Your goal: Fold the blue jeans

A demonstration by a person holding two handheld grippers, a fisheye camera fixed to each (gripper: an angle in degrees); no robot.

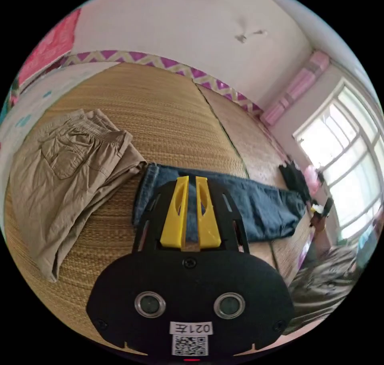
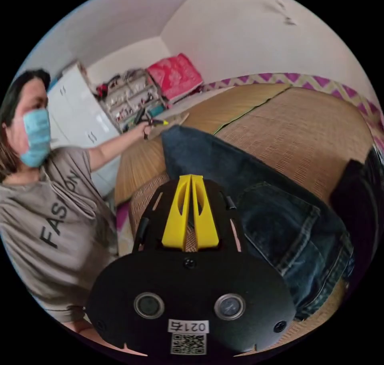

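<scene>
The blue jeans (image 1: 260, 209) lie stretched out across a woven straw mat (image 1: 168, 117), one end by my left gripper and the other near the mat's right edge. My left gripper (image 1: 192, 179) hovers over the near end of the jeans, its yellow jaws shut with nothing between them. In the right gripper view the jeans (image 2: 224, 161) run away from the waist end (image 2: 296, 237), which lies just right of my right gripper (image 2: 191, 177). That gripper is shut and empty. The left gripper (image 2: 158, 122) shows at the end of the person's outstretched arm, past the jeans' far end.
Folded khaki trousers (image 1: 68, 173) lie on the mat left of the jeans. Dark clothes (image 1: 294, 175) are piled at the mat's right end, also dark clothes (image 2: 360, 197). A person (image 2: 48, 221) stands at the mat's edge. Shelves and a white cabinet (image 2: 80, 113) stand behind.
</scene>
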